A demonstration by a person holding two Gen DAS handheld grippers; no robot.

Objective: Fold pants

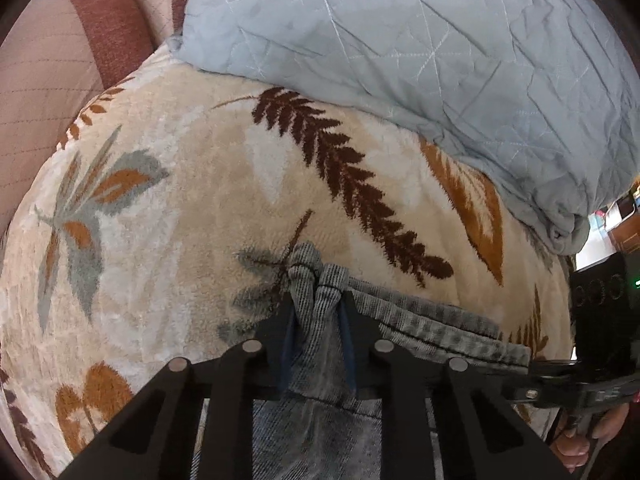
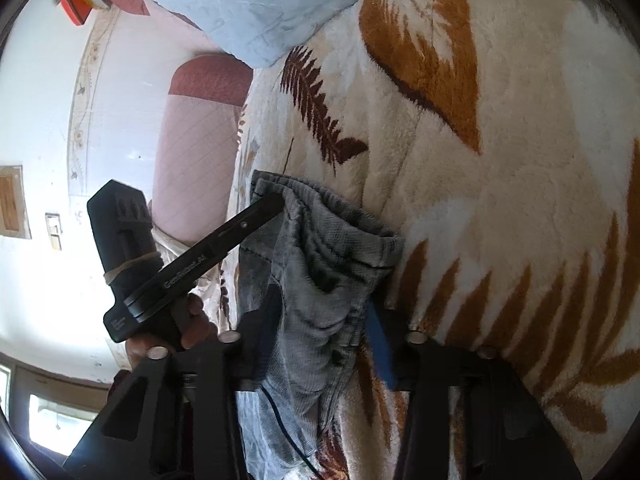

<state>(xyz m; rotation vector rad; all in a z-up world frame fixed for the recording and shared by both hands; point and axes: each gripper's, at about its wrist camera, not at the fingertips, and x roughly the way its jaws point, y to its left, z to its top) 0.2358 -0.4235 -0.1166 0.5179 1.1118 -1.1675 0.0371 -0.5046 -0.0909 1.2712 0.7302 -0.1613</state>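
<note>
Grey denim pants point(image 1: 320, 408) lie on a cream blanket with a leaf pattern point(image 1: 180, 208). My left gripper point(image 1: 316, 312) is shut on a bunched corner of the pants' hem edge, which sticks out past the fingertips. In the right wrist view the pants point(image 2: 320, 280) hang bunched between the fingers of my right gripper point(image 2: 324, 320), whose jaws stand apart with cloth lying between them. The left gripper's finger point(image 2: 240, 232) shows there too, clamped on the far corner of the same edge.
A folded light blue quilt point(image 1: 420, 40) lies on the blanket at the back. A pink and dark red padded headboard point(image 1: 60, 80) stands at the left. A white wall point(image 2: 40, 120) lies beyond the bed's edge.
</note>
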